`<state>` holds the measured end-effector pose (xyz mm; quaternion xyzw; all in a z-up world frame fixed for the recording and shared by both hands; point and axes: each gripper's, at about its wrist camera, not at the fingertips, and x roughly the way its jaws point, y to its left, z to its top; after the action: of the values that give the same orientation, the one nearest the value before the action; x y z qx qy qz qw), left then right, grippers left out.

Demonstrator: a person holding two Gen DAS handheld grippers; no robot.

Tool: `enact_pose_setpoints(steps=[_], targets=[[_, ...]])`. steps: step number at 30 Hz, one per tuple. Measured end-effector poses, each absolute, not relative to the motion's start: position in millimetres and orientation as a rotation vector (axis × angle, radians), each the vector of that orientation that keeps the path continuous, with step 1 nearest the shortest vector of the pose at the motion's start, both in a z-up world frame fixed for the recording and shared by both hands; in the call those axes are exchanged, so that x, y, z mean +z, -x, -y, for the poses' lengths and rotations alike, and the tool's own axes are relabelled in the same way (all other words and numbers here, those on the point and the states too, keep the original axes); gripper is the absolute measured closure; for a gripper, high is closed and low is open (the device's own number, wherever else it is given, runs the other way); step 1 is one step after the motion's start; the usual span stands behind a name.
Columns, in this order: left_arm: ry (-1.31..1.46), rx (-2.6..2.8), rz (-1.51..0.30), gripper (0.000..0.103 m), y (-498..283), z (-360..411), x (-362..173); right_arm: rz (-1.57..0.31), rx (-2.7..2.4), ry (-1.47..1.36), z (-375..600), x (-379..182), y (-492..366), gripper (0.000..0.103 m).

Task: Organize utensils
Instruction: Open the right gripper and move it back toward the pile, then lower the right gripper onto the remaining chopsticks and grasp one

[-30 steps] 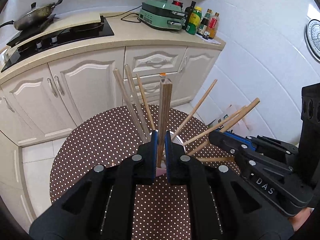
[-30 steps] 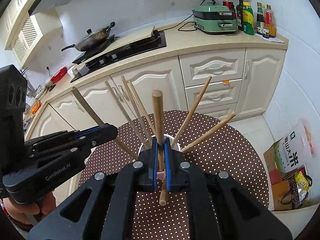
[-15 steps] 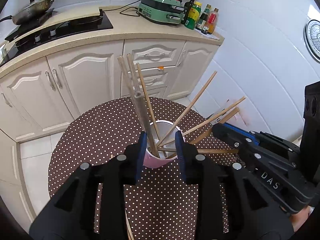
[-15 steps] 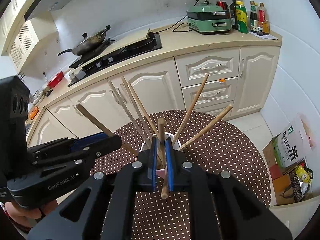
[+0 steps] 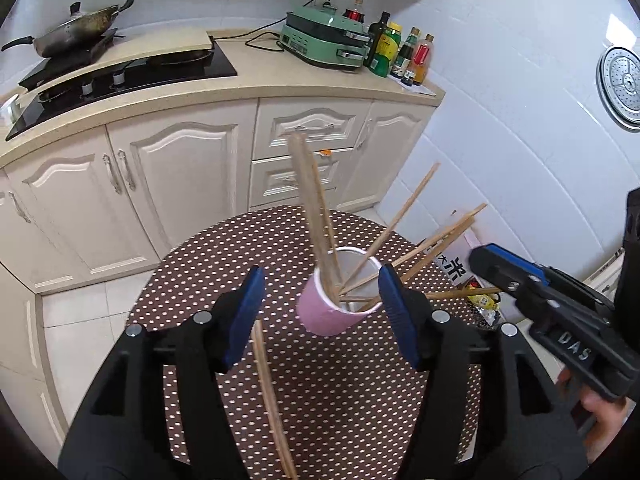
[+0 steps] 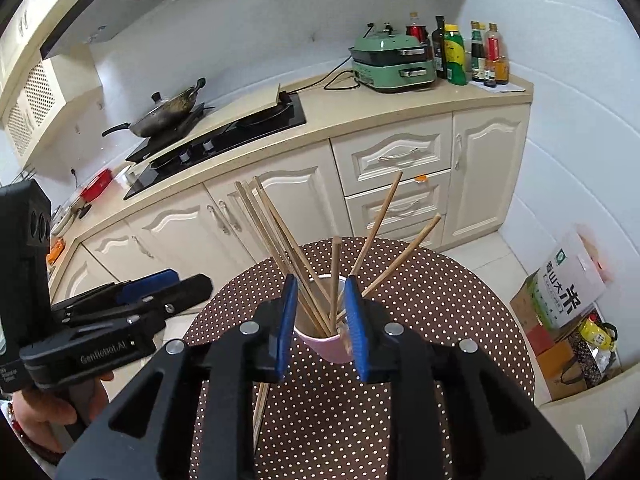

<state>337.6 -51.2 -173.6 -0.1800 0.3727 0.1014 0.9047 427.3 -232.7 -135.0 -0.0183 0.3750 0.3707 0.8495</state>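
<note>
A pink cup (image 5: pixel 326 314) (image 6: pixel 334 350) stands on the round brown polka-dot table (image 5: pixel 200 264) (image 6: pixel 440 280), with several wooden chopsticks (image 5: pixel 310 208) (image 6: pixel 276 232) fanned out of it. My left gripper (image 5: pixel 320 280) hangs just before the cup, its jaws wide and still opening, touching nothing. My right gripper (image 6: pixel 320 282) is opening too; one upright chopstick (image 6: pixel 335 272) stands free between its blue pads (image 6: pixel 288 320), down in the cup. One loose chopstick (image 5: pixel 272 392) (image 6: pixel 260 400) lies on the cloth beside the cup. Each gripper shows in the other's view: right gripper (image 5: pixel 480 256), left gripper (image 6: pixel 188 284).
Behind the table runs a cream cabinet row (image 6: pixel 392 160) under a counter with a black hob (image 5: pixel 132 72), a wok (image 5: pixel 80 28), a green appliance (image 5: pixel 328 40) and bottles (image 6: pixel 480 56). Boxes and bags (image 6: pixel 568 304) sit on the floor right of the table.
Both grippers were shut on a chopstick each; both have opened and let go, and the sticks now rest in the cup. Both hands have drawn back a little from the cup.
</note>
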Motion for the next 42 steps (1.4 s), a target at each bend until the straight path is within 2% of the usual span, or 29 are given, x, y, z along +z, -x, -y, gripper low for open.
enact_pose_setpoints(steps=[24,33,42], targets=[[0.401,0.113,-0.982,0.044,-323.0,11.2,-250.2,-0.841,0.752,0.064,192.6,-157.2,-364.5,0.08],[0.412,0.064,-0.999,0.044,-330.5,13.9,-258.6,-0.765,0.639,0.026,210.8,-143.1,-362.3,0.08],[0.407,0.062,-1.046,0.044,-335.0,17.2,-274.7,-0.876,0.625,-0.003,218.1,-176.1,-363.2,0.08]])
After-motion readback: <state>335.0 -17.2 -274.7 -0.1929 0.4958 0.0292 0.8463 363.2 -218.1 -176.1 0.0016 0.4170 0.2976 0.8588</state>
